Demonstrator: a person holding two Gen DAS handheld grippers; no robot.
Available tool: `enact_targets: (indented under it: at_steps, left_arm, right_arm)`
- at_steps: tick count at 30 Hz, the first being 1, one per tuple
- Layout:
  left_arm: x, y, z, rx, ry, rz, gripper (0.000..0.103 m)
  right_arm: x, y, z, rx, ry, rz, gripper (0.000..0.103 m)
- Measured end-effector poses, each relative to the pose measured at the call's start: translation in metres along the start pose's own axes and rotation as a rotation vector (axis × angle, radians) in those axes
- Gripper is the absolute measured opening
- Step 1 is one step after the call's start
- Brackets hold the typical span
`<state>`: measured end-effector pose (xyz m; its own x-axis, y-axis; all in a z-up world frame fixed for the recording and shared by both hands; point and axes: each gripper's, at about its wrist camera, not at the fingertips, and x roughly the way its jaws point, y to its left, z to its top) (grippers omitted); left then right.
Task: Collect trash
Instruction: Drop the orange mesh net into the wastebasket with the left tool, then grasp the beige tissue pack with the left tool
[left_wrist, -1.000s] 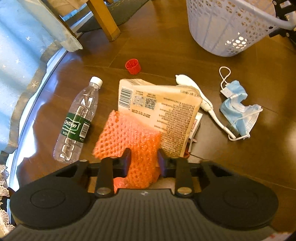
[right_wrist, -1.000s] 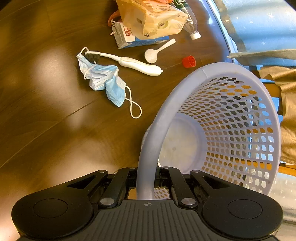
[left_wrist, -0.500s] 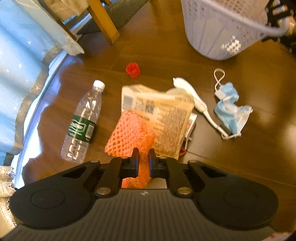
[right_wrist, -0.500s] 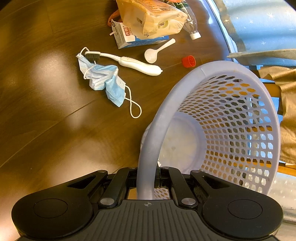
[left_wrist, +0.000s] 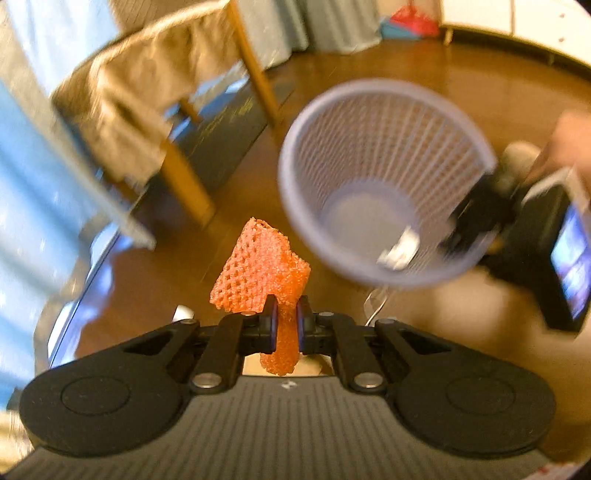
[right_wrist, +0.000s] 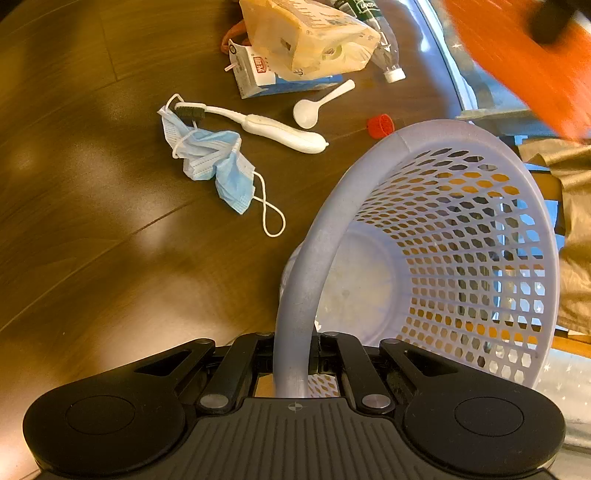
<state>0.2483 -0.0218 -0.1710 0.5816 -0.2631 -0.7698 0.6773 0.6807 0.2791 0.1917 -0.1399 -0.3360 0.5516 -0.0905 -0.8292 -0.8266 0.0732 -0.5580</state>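
Moved: orange foam net (left_wrist: 264, 266) lifted off the table since a second ago, now in the air near the basket's left side.
Basket (right_wrist: 476, 236): tilted, mouth turned toward the litter, likely to ease dropping in; inside looks bare.
Right gripper (right_wrist: 295, 354): clamped on the basket's near rim, steadying it.
Left gripper (left_wrist: 284, 326): pinched narrow on the net's lower end.
Table (right_wrist: 92, 206): bag (right_wrist: 306, 40), carton (right_wrist: 251, 70), mask (right_wrist: 218, 162), toothbrush (right_wrist: 273, 127), spoon (right_wrist: 317, 105), cap (right_wrist: 380, 125) left to collect, far left.
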Motion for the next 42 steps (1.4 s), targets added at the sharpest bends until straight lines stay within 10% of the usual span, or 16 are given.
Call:
enact_targets:
  at_steps: [11,15,18,42]
  left_arm:
    - [0.015,-0.039,0.058,0.098,-0.075,-0.151,0.008]
    - [0.034,-0.042,0.065,0.067,-0.077,-0.164,0.032]
    - [0.034,-0.032,0.064,0.015,-0.084,-0.15,0.032]
    - [0.019,0.053,-0.081,-0.12,0.144,0.063,0.053]
  right_arm:
    - [-0.001,0.0,0.001,0.001,-0.001,0.001,0.001]
    - [-0.001,-0.001,0.0,0.008,-0.001,0.004,0.001]
    - [-0.001,-0.001,0.0,0.008,-0.003,0.004,0.001]
    - [0.0,-0.004,0.0,0.017,-0.002,0.006,0.002]
